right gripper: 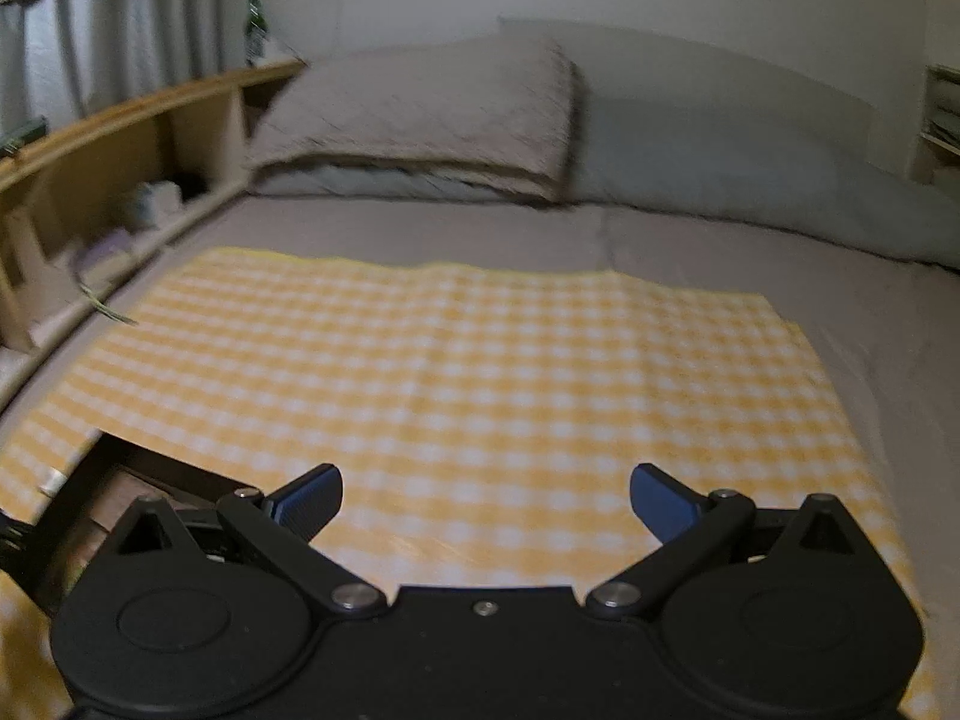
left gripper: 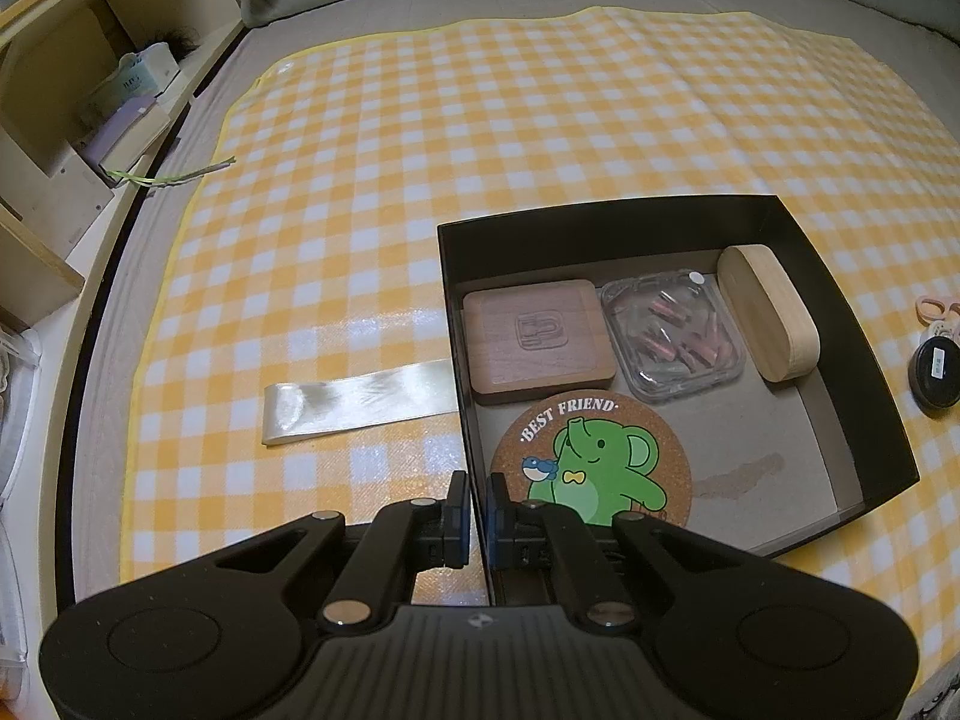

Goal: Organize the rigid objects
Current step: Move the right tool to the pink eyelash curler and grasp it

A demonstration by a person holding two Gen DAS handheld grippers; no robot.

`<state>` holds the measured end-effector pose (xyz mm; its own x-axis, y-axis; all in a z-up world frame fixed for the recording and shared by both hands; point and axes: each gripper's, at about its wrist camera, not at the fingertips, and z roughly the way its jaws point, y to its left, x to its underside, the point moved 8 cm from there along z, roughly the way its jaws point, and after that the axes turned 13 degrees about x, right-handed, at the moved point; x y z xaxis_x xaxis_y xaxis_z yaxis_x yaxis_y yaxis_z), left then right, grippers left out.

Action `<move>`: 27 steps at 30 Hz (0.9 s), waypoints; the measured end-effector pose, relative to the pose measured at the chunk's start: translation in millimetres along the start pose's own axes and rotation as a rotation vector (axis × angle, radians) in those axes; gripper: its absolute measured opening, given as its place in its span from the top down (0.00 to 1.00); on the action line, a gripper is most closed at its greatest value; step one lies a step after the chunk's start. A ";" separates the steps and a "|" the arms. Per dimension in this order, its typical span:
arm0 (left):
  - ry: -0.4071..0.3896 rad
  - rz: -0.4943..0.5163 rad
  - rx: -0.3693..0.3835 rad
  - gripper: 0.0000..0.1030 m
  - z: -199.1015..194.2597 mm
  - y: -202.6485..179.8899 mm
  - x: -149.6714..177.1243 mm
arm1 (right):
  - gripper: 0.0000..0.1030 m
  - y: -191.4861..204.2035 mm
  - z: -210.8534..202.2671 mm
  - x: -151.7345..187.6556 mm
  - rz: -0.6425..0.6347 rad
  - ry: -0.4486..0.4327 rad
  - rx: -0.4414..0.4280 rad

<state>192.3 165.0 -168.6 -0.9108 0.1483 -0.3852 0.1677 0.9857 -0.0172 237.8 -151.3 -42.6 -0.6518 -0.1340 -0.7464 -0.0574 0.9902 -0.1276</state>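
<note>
A: Look at the left camera first. The left gripper is pinched on the near wall of the black box. One finger is inside, one is outside.

B: What is in the box?

A: A square wooden block, a clear case with small pink bits in it, a long wooden case, and a round elephant coaster. The coaster lies right next to the gripper.

B: What could go wrong?

A: I think a hard tug could tip the thin wall or slide the box on the checkered cloth. Then the things inside would bump around. A shiny ribbon touching the box's left wall could get dragged too. A small dark jar sits outside, off to the right.

B: And the right camera?

A: It is blurry. The right gripper is wide open and holds nothing. It hangs over bare cloth, with a corner of the box at its left. Swinging left, it could knock that corner.
</note>
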 end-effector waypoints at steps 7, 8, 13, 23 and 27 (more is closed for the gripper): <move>0.000 0.001 -0.001 0.95 -0.4 -0.1 0.2 | 0.00 -35.2 33.8 35.2 -0.119 0.117 0.057; 0.000 0.001 -0.001 0.95 -0.5 0.1 0.2 | 0.00 -37.6 38.3 40.3 -0.152 0.130 0.069; 0.001 0.001 -0.002 0.95 -0.2 -0.3 0.1 | 0.00 -50.5 56.3 71.4 -0.277 0.215 0.097; 0.002 0.003 -0.003 0.95 -0.5 0.1 0.1 | 0.10 -53.3 85.9 118.3 -0.430 0.341 0.090; 0.001 0.003 -0.003 0.95 -0.3 -0.3 -0.1 | 0.12 -46.6 94.8 122.1 -0.435 0.346 0.068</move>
<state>192.3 164.8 -168.2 -0.9109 0.1510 -0.3840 0.1691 0.9855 -0.0136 232.6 -217.6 -189.7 -0.7899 -0.4969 -0.3595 -0.3346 0.8403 -0.4265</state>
